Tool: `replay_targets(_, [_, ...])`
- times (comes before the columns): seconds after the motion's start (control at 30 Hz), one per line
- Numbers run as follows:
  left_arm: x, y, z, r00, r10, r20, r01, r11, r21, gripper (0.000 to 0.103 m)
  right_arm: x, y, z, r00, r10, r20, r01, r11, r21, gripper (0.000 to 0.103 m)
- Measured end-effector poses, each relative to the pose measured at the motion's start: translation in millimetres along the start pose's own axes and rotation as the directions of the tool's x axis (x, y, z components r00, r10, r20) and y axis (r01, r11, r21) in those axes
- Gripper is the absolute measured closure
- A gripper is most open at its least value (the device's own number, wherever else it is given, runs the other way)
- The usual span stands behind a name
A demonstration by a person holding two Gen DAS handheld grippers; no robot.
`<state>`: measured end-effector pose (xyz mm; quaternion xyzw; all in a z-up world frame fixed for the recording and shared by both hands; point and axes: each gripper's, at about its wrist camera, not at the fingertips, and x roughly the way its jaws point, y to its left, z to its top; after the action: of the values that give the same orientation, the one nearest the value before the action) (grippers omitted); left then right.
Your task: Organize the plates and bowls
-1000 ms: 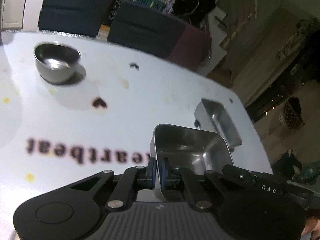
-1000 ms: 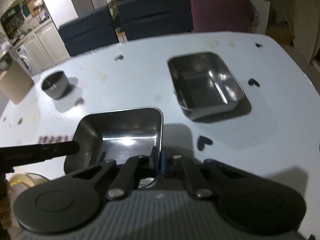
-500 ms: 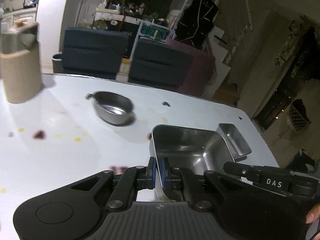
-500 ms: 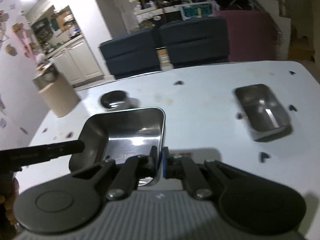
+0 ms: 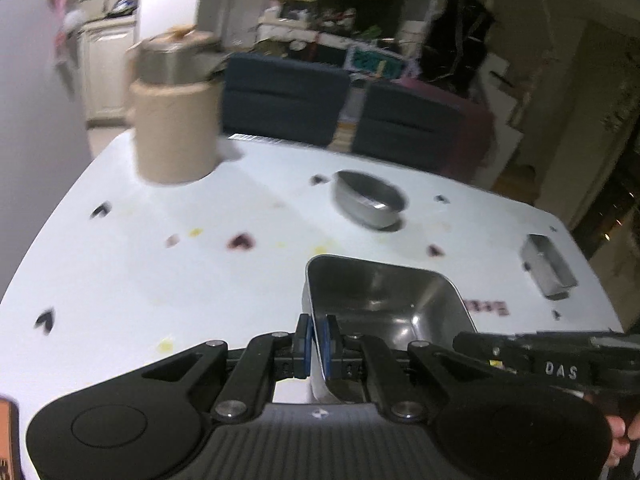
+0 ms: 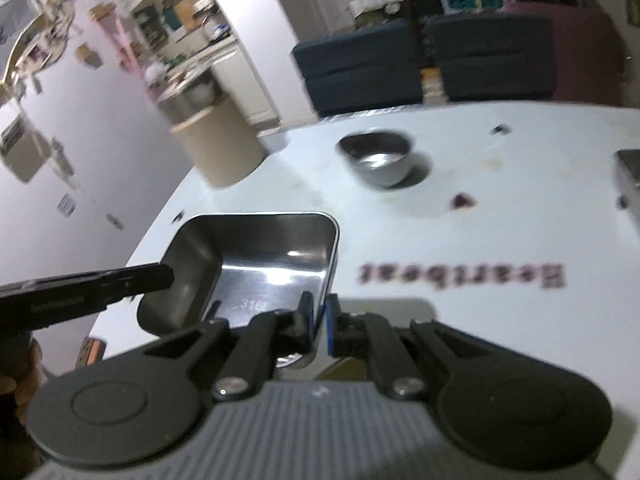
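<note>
Together, both grippers pinch one rectangular stainless-steel tray (image 5: 384, 308) above the white heart-printed table (image 5: 160, 280).

Left gripper (image 5: 317, 340) clamps the tray's left wall; right gripper (image 6: 319, 322) clamps the right wall. Only the left view shows the small steel rectangular pan (image 5: 548, 270) whole, at 3 o'clock near the table edge; the right view reads "Heartbeat" lettering (image 6: 460, 276). At 12 o'clock sits the round steel bowl (image 5: 368, 198), with bare tabletop between it and the tray. A beige cylindrical container (image 5: 174, 120) stands at 10 o'clock, newly in view; the pan lies farther off than before.
</note>
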<state>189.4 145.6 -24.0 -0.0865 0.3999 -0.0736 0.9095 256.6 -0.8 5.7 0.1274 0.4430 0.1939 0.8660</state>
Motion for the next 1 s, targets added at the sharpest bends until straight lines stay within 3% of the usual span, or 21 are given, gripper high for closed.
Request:
replay_targets(0.23, [11.8,38.9,-15.4,0.997,0.05,-0.052,-0.053,0.996,-0.07,0.097,42.4,35.4,-11.1,0.994,0.014,-0.109,-0.017,0.999,-0.028,0.093])
replay_targets(0.47, [13.9,66.7,-28.6,0.992,0.066,-0.109,-0.079,0.99,-0.118,0.097,56.4,57.2,-21.5,0.987,0.043,-0.156,-0.053,0.996,-0.065,0.091])
replay_targets(1.0, [25.9,74.6,-36.9,0.98,0.094,-0.176,-0.113,0.988,-0.102,0.094,81.2,75.4,-33.9,0.975,0.03,-0.219,-0.064,0.987,-0.149,0.088])
